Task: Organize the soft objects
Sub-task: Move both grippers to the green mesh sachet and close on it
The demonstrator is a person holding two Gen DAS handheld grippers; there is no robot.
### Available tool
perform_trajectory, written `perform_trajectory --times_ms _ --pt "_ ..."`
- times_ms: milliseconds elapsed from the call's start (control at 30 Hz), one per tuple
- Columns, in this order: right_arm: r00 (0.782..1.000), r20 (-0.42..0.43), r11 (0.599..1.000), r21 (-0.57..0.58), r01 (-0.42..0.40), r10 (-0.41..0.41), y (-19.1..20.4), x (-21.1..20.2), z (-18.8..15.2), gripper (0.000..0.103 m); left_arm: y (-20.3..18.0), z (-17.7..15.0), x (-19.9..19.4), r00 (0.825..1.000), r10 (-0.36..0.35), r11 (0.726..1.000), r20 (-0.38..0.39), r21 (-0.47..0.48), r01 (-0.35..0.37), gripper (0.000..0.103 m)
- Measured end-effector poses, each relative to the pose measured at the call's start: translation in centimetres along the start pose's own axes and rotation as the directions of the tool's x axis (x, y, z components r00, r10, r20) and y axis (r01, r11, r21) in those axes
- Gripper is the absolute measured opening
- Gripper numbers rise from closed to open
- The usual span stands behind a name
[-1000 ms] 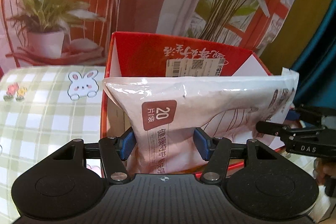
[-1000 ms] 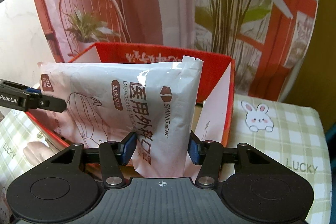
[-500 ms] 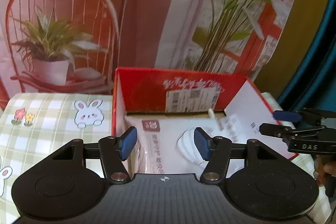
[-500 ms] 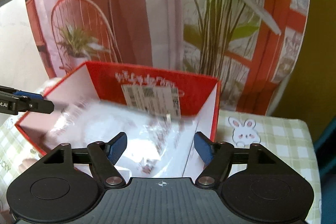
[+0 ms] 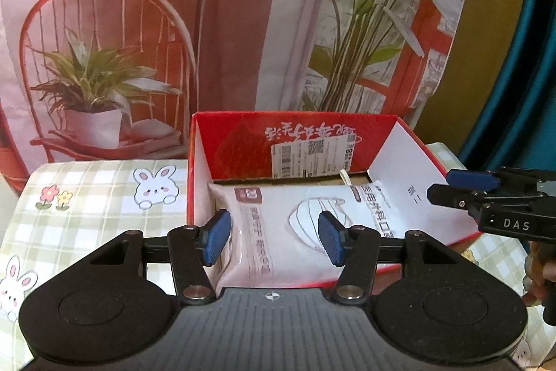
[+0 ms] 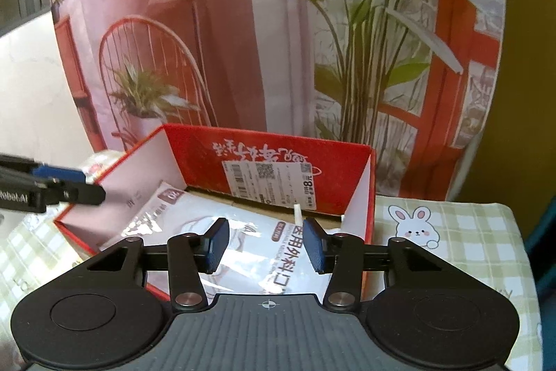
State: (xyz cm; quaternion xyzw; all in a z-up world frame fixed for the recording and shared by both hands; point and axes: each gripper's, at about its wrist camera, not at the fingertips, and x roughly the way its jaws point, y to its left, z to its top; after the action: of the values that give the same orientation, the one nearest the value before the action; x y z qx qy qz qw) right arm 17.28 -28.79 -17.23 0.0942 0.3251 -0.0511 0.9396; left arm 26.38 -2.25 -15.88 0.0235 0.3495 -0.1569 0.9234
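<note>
A white plastic pack of face masks (image 5: 302, 197) lies flat inside the red cardboard box (image 5: 295, 134). My left gripper (image 5: 274, 242) hovers above the pack's near edge; its jaws are closing a little and the blue pads touch nothing. In the right wrist view the same pack (image 6: 173, 218) rests on the floor of the box (image 6: 278, 155), and my right gripper (image 6: 266, 244) hangs over it with its jaws closing and nothing between them. Each gripper shows in the other's view: the right gripper (image 5: 441, 186) at the box's right wall, the left gripper (image 6: 92, 185) at its left wall.
The box stands on a green-checked tablecloth (image 5: 87, 197) printed with bunnies, also seen at the right (image 6: 451, 249). A printed backdrop (image 5: 243, 40) of a chair and plants rises close behind the box. A person's hand (image 5: 542, 270) holds the right gripper.
A second ago both grippers held the pack upright over the box. They let it go, it dropped flat into the box, and both grippers have lifted and drawn back.
</note>
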Motion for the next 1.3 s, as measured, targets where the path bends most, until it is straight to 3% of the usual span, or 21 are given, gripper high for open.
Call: perform_trajectory --times_ms 400,833,1133,1300 --pt "0.997 0.074 0.999 0.043 -0.031 0.028 2.5 -4.9 -4.1 0.048 -0.4 -5.2 -3.8 0.999 -0.038 0.999 -0.034 -0.032 0.037 0.059" --pt "0.99 -0.11 0.994 0.068 -0.082 0.09 4.7 -3.7 -11.9 0.051 0.6 -11.4 -2.3 0.984 -0.043 0.99 -0.175 -0.138 0.018 0.059" --pt "0.982 -0.144 0.992 0.015 -0.124 0.125 5.7 -2.6 -12.5 0.05 0.2 -11.9 -1.9 0.984 -0.062 0.991 -0.166 -0.127 0.041 0.059" --pt "0.976 -0.164 0.989 -0.019 -0.145 0.14 6.1 -1.5 -12.5 0.05 -0.4 -10.3 -0.6 0.986 -0.076 0.993 -0.147 -0.096 0.063 0.058"
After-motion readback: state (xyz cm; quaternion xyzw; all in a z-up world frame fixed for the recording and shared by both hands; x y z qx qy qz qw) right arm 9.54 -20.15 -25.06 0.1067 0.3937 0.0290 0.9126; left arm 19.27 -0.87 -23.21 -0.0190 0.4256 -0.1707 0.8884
